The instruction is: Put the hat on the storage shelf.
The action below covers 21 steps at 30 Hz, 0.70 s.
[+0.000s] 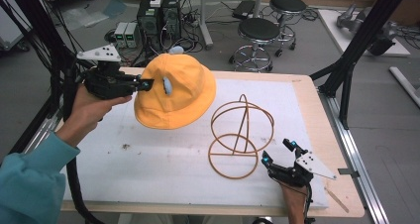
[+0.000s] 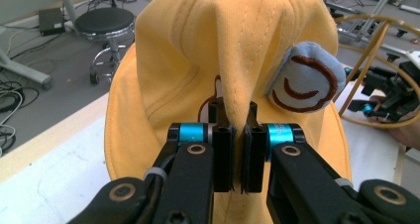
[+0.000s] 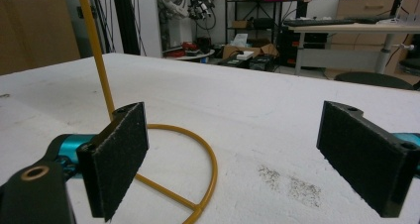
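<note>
My left claw is clamped on a pinched fold of the yellow cloth bucket hat with a small blue embroidered ear, and it holds the hat clear above the left half of the white padded tabletop. I judge the step in hand to be carrying the hat over and seating it on the golden wire hat stand of rings and a slanted post, which stands on the tabletop to the right of the hat and apart from it. To do it well, I should keep the brim level, bring the open underside over the top ring, and lower it straight so the crown settles without tipping the light frame. The fold between my jaws looks thin, so a jerk could slip it.

My right claw sits low, just beside the stand's base ring, jaws spread wide and holding nothing; it could steady that ring if the stand shifts.
</note>
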Motion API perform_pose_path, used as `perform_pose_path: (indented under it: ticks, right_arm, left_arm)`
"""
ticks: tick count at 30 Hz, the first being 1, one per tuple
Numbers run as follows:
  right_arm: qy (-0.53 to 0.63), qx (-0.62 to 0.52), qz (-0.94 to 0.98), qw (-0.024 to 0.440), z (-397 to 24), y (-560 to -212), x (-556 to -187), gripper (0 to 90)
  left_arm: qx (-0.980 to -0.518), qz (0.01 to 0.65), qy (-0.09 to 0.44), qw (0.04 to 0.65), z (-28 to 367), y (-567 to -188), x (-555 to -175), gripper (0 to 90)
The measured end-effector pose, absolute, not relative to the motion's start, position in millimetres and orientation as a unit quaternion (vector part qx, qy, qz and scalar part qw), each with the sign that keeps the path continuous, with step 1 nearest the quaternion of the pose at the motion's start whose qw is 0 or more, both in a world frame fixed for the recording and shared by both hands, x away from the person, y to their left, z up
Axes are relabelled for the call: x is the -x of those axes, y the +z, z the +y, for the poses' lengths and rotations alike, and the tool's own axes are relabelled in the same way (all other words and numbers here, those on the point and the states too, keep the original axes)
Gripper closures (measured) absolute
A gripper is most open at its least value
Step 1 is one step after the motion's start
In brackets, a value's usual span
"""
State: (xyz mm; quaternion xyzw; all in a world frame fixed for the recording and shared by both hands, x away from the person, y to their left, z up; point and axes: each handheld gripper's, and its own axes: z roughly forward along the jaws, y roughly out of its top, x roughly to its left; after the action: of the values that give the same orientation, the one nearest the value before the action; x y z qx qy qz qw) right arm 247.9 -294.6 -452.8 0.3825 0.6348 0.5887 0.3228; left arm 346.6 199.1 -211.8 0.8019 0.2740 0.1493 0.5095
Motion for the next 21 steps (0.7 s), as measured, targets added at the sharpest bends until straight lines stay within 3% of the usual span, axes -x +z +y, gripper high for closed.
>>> perform_pose_path:
  ticks: [12, 21]
  right_arm:
    - [0.590, -0.388, 0.633, 0.318, -294, -453, -247, 11.4]
    - [0.591, -0.385, 0.634, 0.318, -294, -453, -248, 11.4]
  left_arm:
    - [-0.801, 0.237, 0.142, 0.531, 172, -173, -341, 86.1]
    - [-0.809, 0.202, 0.120, 0.539, 132, -165, -338, 86.1]
